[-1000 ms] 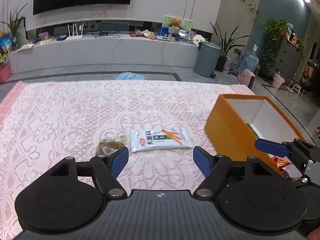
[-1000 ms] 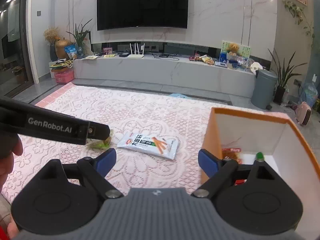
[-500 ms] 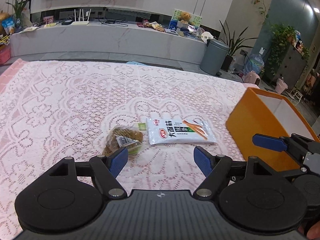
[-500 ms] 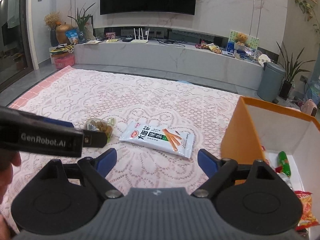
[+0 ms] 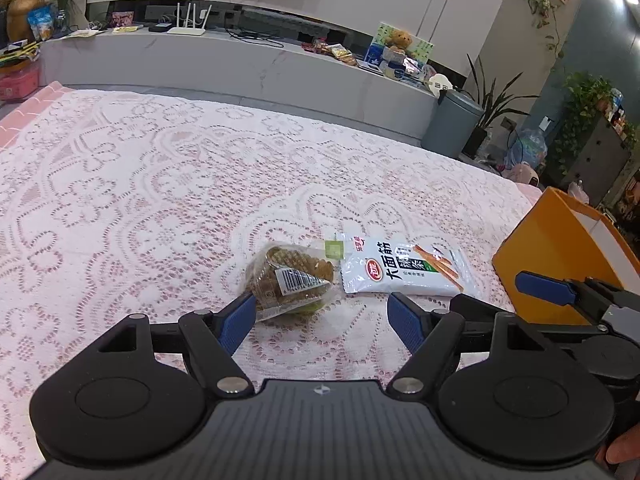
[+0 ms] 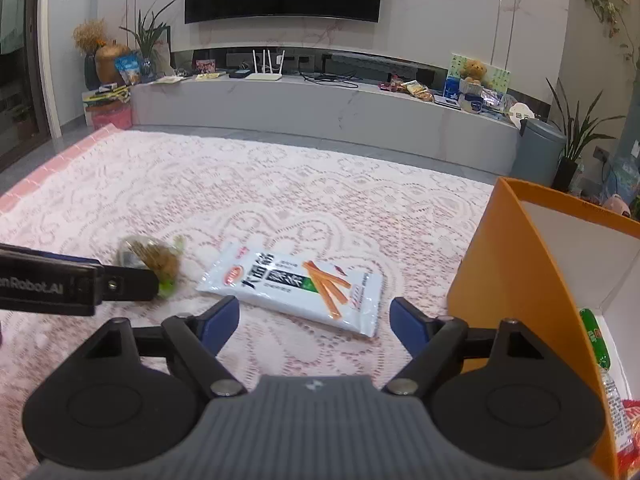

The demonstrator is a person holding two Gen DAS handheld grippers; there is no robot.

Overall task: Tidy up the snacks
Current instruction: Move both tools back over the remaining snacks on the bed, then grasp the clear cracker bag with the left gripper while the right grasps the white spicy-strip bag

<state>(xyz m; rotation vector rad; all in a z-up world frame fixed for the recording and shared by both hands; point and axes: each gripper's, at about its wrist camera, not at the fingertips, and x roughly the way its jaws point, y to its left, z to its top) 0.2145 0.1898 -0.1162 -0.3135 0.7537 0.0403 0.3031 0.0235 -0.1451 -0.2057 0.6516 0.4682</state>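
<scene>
A clear bag of brown snacks (image 5: 288, 276) lies on the pink lace tablecloth (image 5: 120, 200), with a white packet printed with orange sticks (image 5: 400, 268) just to its right. My left gripper (image 5: 322, 316) is open and low over the cloth. Its left fingertip (image 5: 240, 320) is at the bag's near edge, and nothing is pressed between the pads. My right gripper (image 6: 314, 320) hovers just short of the white packet (image 6: 296, 284). Its jaws are closing, still wide, with no pad on the packet. The bag (image 6: 152, 258) shows beyond the left gripper's finger (image 6: 120, 280).
An open orange box (image 6: 508, 280) stands at the right, holding a green sausage (image 6: 596, 340) and a red packet (image 6: 628, 420). The right gripper's blue finger (image 5: 544, 286) sits in front of the orange box (image 5: 552, 248). Beyond the cloth are a long grey TV bench and a bin.
Both grippers have come down and forward towards the two snacks. The bag now lies at the left gripper's left fingertip. The right jaws have narrowed a little.
</scene>
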